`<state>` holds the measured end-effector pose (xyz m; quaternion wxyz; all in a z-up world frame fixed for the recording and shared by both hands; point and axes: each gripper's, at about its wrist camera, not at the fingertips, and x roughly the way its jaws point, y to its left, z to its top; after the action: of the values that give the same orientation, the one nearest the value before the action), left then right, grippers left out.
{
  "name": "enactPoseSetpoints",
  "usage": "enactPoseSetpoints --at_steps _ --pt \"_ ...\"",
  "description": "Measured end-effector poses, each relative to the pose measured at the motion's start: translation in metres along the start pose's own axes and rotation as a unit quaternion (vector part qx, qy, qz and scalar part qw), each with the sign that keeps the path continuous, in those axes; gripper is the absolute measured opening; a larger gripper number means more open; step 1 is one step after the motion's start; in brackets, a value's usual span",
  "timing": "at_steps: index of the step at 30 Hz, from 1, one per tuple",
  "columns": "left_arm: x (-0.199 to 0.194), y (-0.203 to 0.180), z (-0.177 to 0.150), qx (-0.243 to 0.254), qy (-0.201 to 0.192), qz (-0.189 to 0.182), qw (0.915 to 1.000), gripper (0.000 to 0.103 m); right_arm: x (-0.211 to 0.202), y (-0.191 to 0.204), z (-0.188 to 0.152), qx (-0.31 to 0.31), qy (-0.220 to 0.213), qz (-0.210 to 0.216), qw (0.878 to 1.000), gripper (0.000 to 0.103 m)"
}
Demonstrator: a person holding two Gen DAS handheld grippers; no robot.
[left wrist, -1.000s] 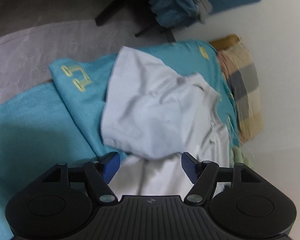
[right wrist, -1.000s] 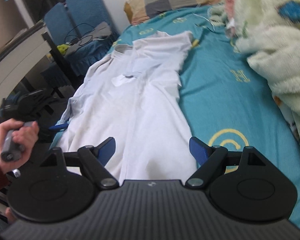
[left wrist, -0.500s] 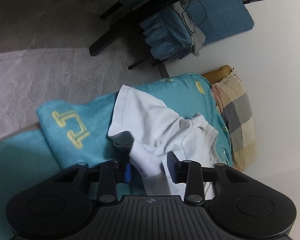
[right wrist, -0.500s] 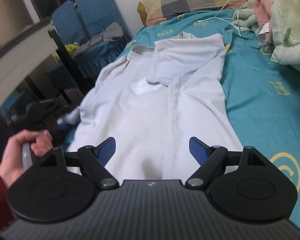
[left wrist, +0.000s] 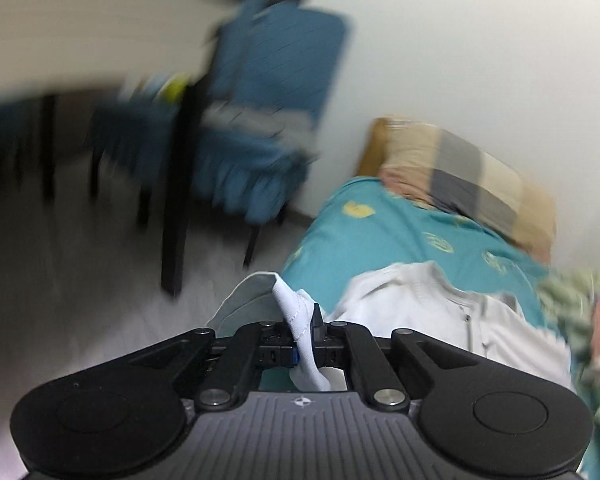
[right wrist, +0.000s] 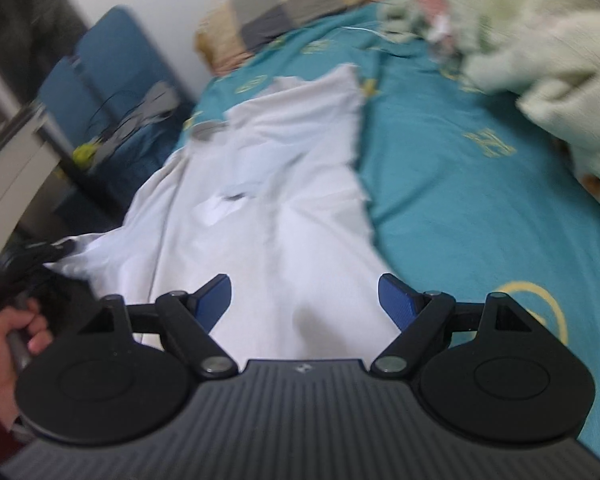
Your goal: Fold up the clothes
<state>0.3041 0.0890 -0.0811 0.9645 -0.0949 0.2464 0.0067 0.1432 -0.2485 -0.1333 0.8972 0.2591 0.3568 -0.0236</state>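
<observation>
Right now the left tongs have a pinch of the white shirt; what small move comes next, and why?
Probably carry the left tongs, shut on the sleeve, across over the white shirt and lay the sleeve on its body. The far sleeve already looks folded in, and the right tongs hang open above the hem.

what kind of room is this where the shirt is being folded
Most likely a bedroom: the white shirt lies on a bed with a teal sheet, a checked pillow sits against the wall, and a fluffy blanket is heaped beside it.
</observation>
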Motion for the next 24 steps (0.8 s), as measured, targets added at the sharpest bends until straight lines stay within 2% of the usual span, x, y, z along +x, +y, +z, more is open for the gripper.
enactPoseSetpoints --at_steps 3,6,10,12,14,16,19,21,23,24 --pt "-0.009 -0.059 0.012 0.102 -0.019 -0.024 0.9943 0.004 -0.003 -0.008 0.003 0.018 -0.008 -0.015 1.000 0.082" --pt "-0.013 -0.123 0.008 0.194 -0.023 -0.070 0.9781 0.004 -0.005 -0.011 0.004 0.027 -0.010 -0.021 0.999 0.082" --pt "-0.010 -0.193 -0.024 0.258 -0.004 -0.130 0.9573 0.005 -0.006 -0.019 0.006 0.043 -0.014 -0.029 0.999 0.082" --pt "-0.002 -0.213 -0.047 0.270 0.010 -0.141 0.9525 0.005 -0.005 -0.025 0.007 0.059 -0.011 -0.032 0.998 0.082" --pt "0.009 -0.225 -0.066 0.269 0.028 -0.144 0.9521 0.007 -0.004 -0.032 0.008 0.072 -0.008 -0.034 0.997 0.082" --pt "0.023 -0.229 -0.079 0.255 0.046 -0.142 0.9553 0.013 -0.004 -0.035 0.009 0.079 -0.010 -0.036 0.996 0.082" --pt "0.038 -0.224 -0.087 0.226 0.073 -0.128 0.9628 0.029 -0.002 -0.038 0.010 0.086 -0.013 -0.032 0.996 0.082" --pt "0.035 -0.213 -0.086 0.203 0.087 -0.122 0.9677 0.056 -0.001 -0.037 0.011 0.084 -0.016 -0.028 0.996 0.082" --pt "0.029 -0.203 -0.080 0.179 0.093 -0.114 0.9728 0.065 -0.001 -0.036 0.012 0.080 -0.020 -0.021 0.996 0.082" --pt "0.024 -0.196 -0.075 0.167 0.097 -0.113 0.9747 0.066 -0.002 -0.034 0.012 0.077 -0.024 -0.017 0.997 0.082"
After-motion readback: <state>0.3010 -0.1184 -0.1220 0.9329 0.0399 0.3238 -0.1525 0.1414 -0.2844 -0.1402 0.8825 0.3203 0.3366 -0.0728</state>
